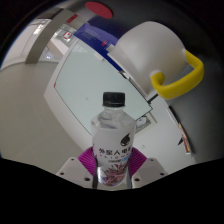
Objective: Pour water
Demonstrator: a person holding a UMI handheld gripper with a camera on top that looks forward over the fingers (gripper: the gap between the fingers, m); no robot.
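A clear plastic water bottle (112, 132) with a black cap and a white-and-purple label stands upright between my fingers, held above a pale tabletop (85, 85). My gripper (111, 166) is shut on the bottle, and both magenta pads (89, 162) press on its lower body at the label. Beyond the bottle, up and to the right, stands a large white pitcher (150, 52) with a yellow handle (178, 78). The bottle's base is hidden below the fingers.
The tabletop has a dark raised rim (45, 70) running along its left side. A white object with a red part (95, 12) lies at the far end, behind the pitcher. A grey edge runs down to the right of the bottle.
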